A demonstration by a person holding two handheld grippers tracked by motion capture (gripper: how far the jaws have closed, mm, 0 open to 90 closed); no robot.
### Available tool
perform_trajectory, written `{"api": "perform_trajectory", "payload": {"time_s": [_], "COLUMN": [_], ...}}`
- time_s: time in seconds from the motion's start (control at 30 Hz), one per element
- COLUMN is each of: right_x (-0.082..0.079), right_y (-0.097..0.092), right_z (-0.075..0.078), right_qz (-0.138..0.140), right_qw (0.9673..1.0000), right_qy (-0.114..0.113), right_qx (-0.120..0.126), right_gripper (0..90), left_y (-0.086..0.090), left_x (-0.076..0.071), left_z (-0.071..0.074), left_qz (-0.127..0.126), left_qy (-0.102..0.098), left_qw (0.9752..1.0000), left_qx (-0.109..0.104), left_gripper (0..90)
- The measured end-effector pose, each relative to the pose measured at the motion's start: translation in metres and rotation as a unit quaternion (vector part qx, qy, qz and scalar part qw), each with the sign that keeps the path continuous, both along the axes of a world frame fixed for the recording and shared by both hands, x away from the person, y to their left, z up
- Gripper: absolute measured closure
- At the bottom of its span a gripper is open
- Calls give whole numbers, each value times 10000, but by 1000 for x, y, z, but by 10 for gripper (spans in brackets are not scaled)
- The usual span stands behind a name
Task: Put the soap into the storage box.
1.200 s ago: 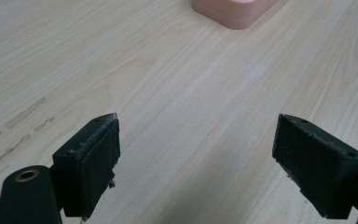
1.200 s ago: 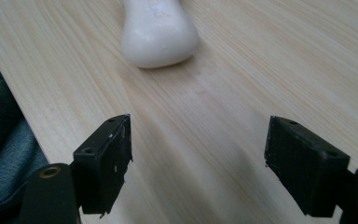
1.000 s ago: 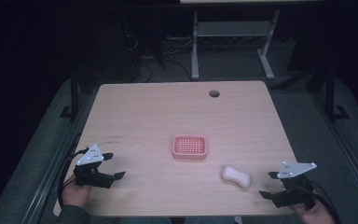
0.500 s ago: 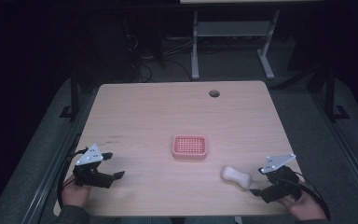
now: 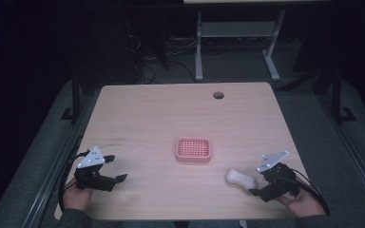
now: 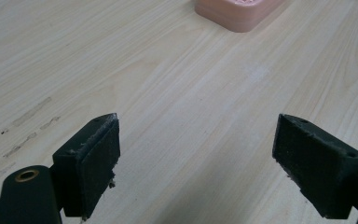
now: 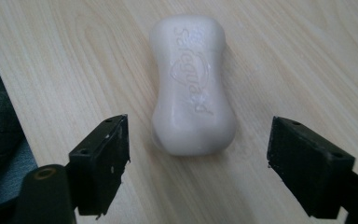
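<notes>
I see the white soap bar (image 7: 193, 86) lying flat on the counter (image 5: 161, 123) near its front right corner, embossed lettering facing up. From the right gripper view it sits just ahead of my right hand-held gripper (image 7: 196, 161), lined up with the gap between the jaws, its near end close to the tips but not between the pads, and touching neither. Those jaws have just been closing a little, yet they stand wide and hold nothing. In the high view the same bar (image 5: 240, 178) is a small pale lump just left of the right hand-held gripper (image 5: 255, 192), and the lettering is too small to read there.

Behind the bar, near the middle of the counter, sits the pink soap dish (image 5: 193, 149), well apart from the soap. In the left gripper view it (image 6: 237, 11) is cut off by the top edge.

My left hand-held gripper (image 6: 196, 156) rests released over bare wood at the front left (image 5: 119, 178), jaws wide apart. The room beyond the counter is too dark to make out.
</notes>
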State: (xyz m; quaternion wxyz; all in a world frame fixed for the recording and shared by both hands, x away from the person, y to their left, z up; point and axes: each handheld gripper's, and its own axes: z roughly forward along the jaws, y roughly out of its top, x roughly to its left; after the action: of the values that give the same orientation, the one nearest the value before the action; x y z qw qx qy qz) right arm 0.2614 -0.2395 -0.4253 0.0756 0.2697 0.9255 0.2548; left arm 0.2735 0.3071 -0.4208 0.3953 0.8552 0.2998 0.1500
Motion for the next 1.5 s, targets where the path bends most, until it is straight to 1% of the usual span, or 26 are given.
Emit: {"api": "perform_trajectory", "payload": {"time_s": [0.07,0.13,0.17,0.2,0.23,0.4,0.5,0.77,0.87,0.97,1.0,1.07,1.1,1.2,1.27,1.37,1.5], "right_x": [1,5,5,9,10,16,19,26,30,31,32,33,34,35,35,36,36], "right_y": [2,10,10,16,19,30,35,44,47,48,50,51,52,53,54,55,56], "right_z": [0,0,0,0,0,-3,-4,-8,-11,-12,-12,-13,-14,-14,-15,-15,-16], "right_qz": [48,144,144,232,265,389,406,550,564,553,583,614,641,656,677,687,677], "right_qw": [10000,9998,9998,9995,9994,9985,9981,9961,9952,9950,9944,9940,9932,9930,9923,9917,9918], "right_qy": [-18,-28,-28,-47,-48,61,101,230,253,289,322,320,344,354,398,382,415], "right_qx": [-10,-121,-121,-214,-235,-379,-447,-654,-757,-781,-820,-845,-911,-919,-958,-1018,-999], "right_gripper": [220,227,227,230,233,265,275,325,337,354,377,385,410,429,451,459,461], "left_y": [0,0,0,0,-1,0,0,0,0,0,1,1,1,1,1,1,1], "left_x": [0,0,0,0,0,0,0,0,0,-1,-1,-1,-1,-1,-1,-1,-1], "left_z": [0,0,0,0,0,0,1,0,0,1,1,1,1,1,1,1,1], "left_qz": [0,-8,-8,-20,-22,-20,-22,-16,-19,-13,6,13,11,7,5,7,6], "left_qy": [0,1,1,7,11,-3,-10,-10,-7,-5,8,13,5,-2,-10,-7,-2], "left_qw": [10000,10000,10000,10000,10000,10000,10000,10000,10000,10000,10000,10000,10000,10000,10000,10000,10000], "left_qx": [-1,6,6,19,11,-14,-8,-41,-33,-36,-54,-63,-62,-65,-69,-73,-74], "left_gripper": [148,148,148,148,148,148,148,148,148,148,148,148,148,148,148,148,148]}}
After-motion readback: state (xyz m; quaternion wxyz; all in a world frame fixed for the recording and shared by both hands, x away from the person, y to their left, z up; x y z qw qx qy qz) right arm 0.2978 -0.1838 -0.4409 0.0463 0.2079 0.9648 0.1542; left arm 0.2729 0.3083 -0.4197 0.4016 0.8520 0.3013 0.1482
